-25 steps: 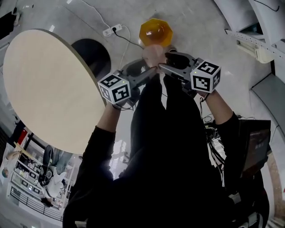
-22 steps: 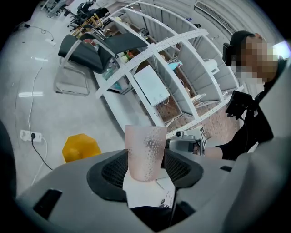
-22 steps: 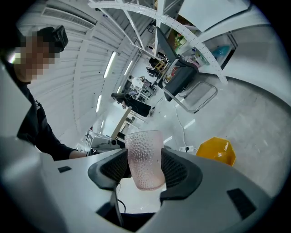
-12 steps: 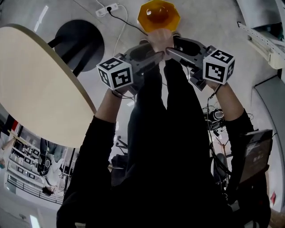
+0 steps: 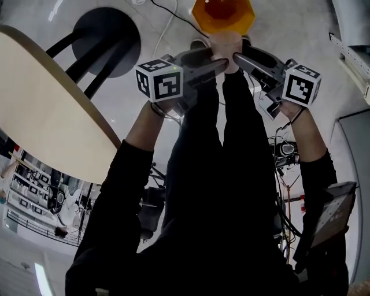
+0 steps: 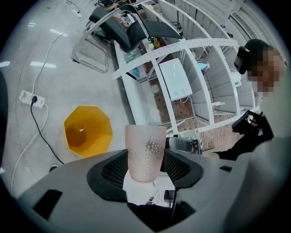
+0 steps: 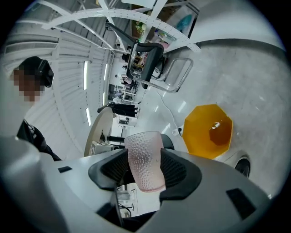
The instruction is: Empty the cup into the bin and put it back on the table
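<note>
A pale pink dimpled cup [image 6: 144,152] is clamped from both sides, its wide rim pointing away from the cameras. My left gripper [image 6: 144,167] is shut on it, and so is my right gripper [image 7: 145,169], whose view shows the same cup [image 7: 145,159]. In the head view the cup [image 5: 226,45] sits between the two sets of fingertips, just short of the orange eight-sided bin [image 5: 222,13] on the floor. The left gripper [image 5: 215,62] comes in from the left and the right gripper [image 5: 238,59] from the right. The bin [image 6: 87,129] [image 7: 208,130] holds a small scrap. The cup's contents are hidden.
The round beige table [image 5: 40,110] lies to the left, with its black base [image 5: 107,37] beyond it. A power strip with a cable [image 6: 31,98] lies on the floor near the bin. A black chair [image 6: 132,22] and white shelving [image 6: 182,77] stand further off.
Both grippers have carried the cup forward toward the orange bin, which now sits right at the fingertips. The table has slid away to the left of the head view.
</note>
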The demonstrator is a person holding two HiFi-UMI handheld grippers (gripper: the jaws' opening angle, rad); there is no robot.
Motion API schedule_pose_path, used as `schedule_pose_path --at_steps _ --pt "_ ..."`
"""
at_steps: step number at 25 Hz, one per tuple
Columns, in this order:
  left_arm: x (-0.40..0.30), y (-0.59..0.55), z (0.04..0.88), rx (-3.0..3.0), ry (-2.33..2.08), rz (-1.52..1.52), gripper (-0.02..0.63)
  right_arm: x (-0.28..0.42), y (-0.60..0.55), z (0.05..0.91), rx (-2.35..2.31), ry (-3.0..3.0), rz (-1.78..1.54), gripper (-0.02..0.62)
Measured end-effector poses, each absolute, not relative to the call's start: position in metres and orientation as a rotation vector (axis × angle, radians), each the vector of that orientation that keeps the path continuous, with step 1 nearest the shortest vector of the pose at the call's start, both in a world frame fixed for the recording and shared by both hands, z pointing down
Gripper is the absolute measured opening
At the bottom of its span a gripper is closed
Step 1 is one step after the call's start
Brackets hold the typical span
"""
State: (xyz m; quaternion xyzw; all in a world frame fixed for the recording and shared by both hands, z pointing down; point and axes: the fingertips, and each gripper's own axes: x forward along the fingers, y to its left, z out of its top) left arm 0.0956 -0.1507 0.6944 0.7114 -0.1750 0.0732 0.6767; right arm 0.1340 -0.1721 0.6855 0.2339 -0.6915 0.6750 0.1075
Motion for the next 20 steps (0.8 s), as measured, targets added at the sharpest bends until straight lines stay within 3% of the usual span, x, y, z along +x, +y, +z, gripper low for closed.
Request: schedule_pose_path --at_steps 20 --pt "0.0940 -0.1517 0.7038 1.426 -0.395 0.020 0.262 0.1399 -0.1694 0.6954 0.764 -1.957 2.141 0.198"
